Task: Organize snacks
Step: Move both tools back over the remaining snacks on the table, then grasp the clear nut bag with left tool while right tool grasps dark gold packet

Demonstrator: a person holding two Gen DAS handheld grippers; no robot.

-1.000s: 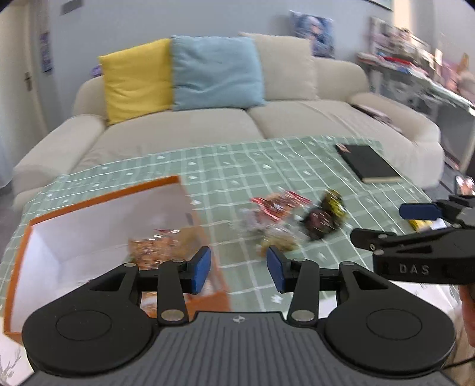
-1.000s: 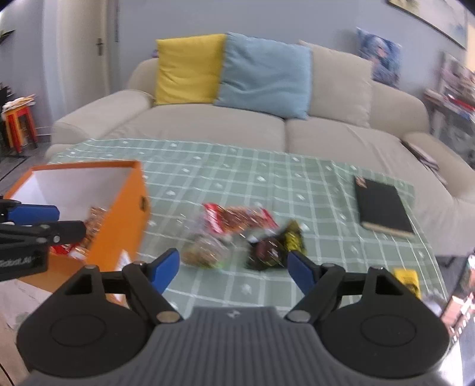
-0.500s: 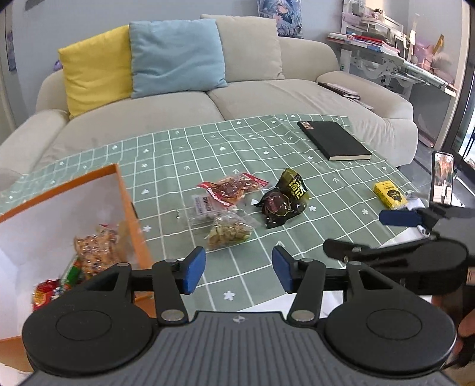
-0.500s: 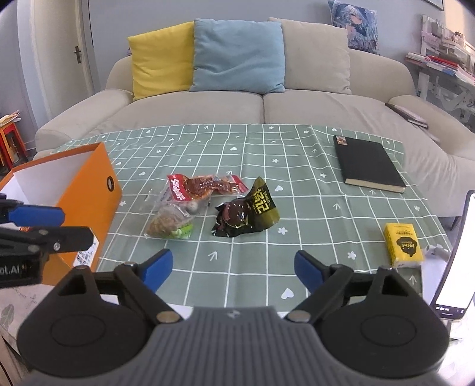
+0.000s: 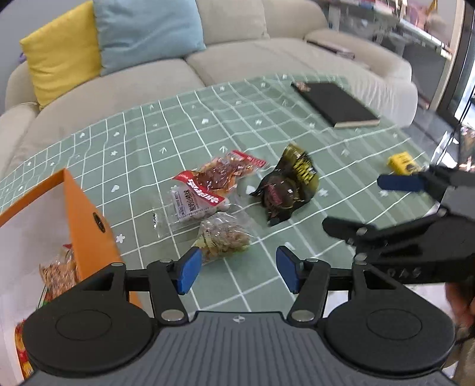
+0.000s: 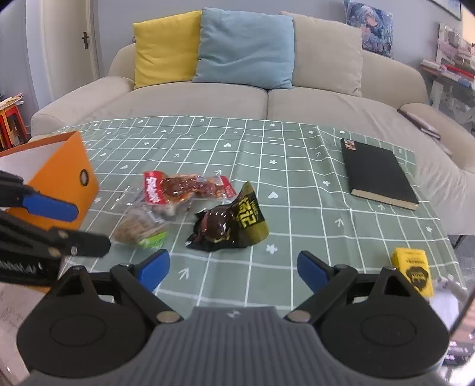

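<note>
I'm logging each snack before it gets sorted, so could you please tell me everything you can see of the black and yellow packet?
The black and yellow packet is a glossy, crinkled film pouch, black with bold yellow lettering toward its far end and a dark reddish-brown bulge near the front. It lies flat on the green checked tablecloth, right of the red packet. Neither gripper touches it.

Bright, even daylight; fisheye bending at the edges.
Left view slightly motion-blurred; window glare upper right washes out the shelves [image 5: 415, 17]; shadows under the snacks [image 6: 228, 221] are soft.
</note>
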